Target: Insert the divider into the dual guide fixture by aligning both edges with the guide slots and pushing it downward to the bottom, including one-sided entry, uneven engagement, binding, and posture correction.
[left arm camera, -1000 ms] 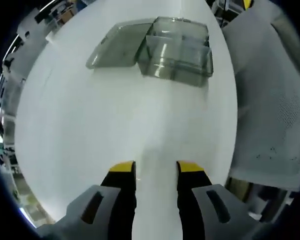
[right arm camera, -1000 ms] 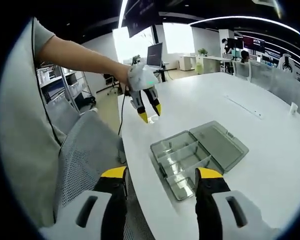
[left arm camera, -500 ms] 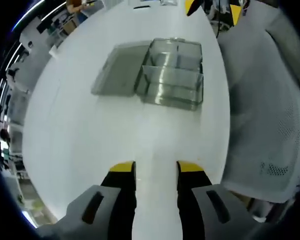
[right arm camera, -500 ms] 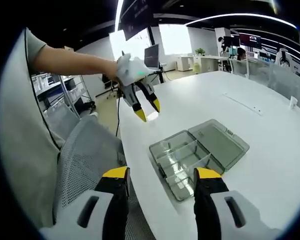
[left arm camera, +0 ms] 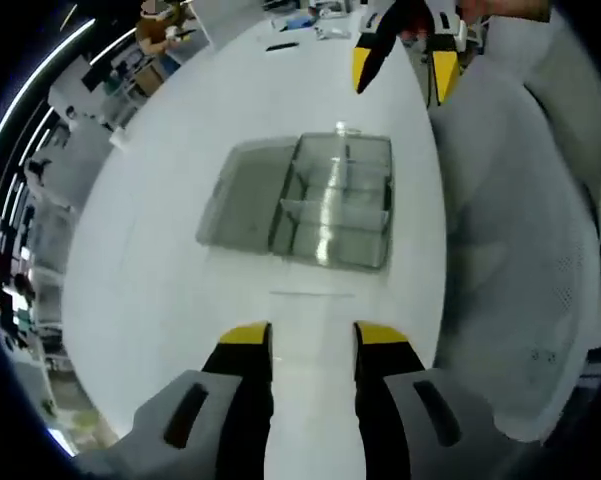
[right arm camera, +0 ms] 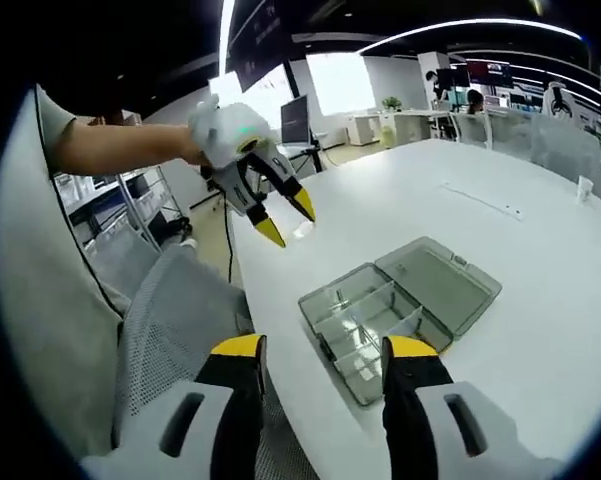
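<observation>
left gripper [left arm camera: 308, 335] with yellow-tipped black jaws sits narrowly parted, nothing between them, held above the round white table [left arm camera: 180, 260]; also seen from the right gripper view [right arm camera: 278, 218] out over the table's near edge, jaws parted and empty there too. right gripper [right arm camera: 315, 350], same yellow tips, jaws spread wider, empty, and it comes into the top of the left gripper view [left arm camera: 405, 55]. between the two lies the clear smoky plastic compartment box [left arm camera: 335, 205] with its hinged lid [left arm camera: 242, 192] folded flat beside it; same box [right arm camera: 365, 325] just ahead of the right jaws. thin clear dividers [right arm camera: 365, 318] stand in the slots inside, upright as far as i can tell; whether one is loose or half-seated is too small to tell. change over the last second: in the left gripper view the box has slid down toward centre and looks smaller, and the right gripper has come into view at the top, so the left hand has lifted and tilted back. box itself looks unmoved. judgement: both grippers are only hovering, no divider gripped yet, insertion not started; next needs a descent toward the box.
</observation>
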